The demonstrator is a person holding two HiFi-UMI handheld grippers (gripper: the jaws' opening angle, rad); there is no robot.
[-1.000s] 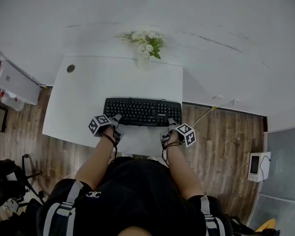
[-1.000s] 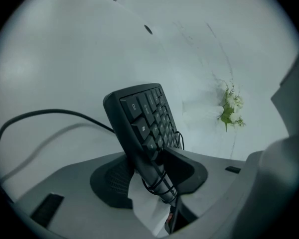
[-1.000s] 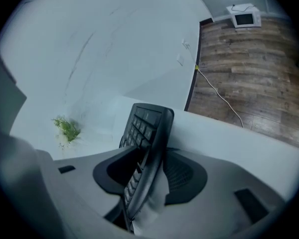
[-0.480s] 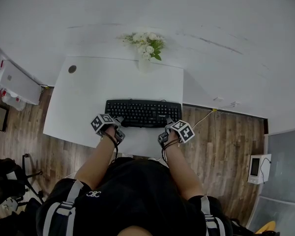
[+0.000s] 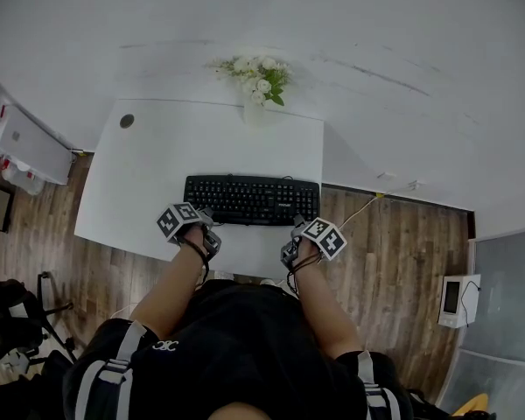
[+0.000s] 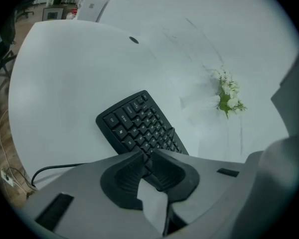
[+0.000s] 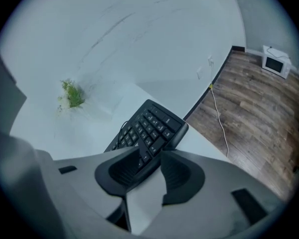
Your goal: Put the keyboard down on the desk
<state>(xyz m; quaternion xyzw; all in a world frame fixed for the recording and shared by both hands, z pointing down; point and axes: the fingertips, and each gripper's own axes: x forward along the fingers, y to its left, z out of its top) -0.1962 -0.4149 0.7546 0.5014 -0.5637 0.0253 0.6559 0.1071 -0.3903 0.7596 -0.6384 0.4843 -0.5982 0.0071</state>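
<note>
Near edge of black plastic keyboard (image 5: pixel 252 199) pinched by left gripper (image 6: pixel 147 157) and right gripper (image 7: pixel 150 159), one per end. This probably keeps it level against white rectangular desk (image 5: pixel 157 156).

keyboard (image 5: pixel 252 199) legends illegible, no readable text

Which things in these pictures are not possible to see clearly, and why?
Head view: whether the keyboard touches the desk; seen from above, no gap shows.
Left gripper view: the keyboard's near edge, hidden by the left gripper.
Right gripper view: the same edge, hidden by the right gripper.
All views: key print, too small or blurred.
</note>
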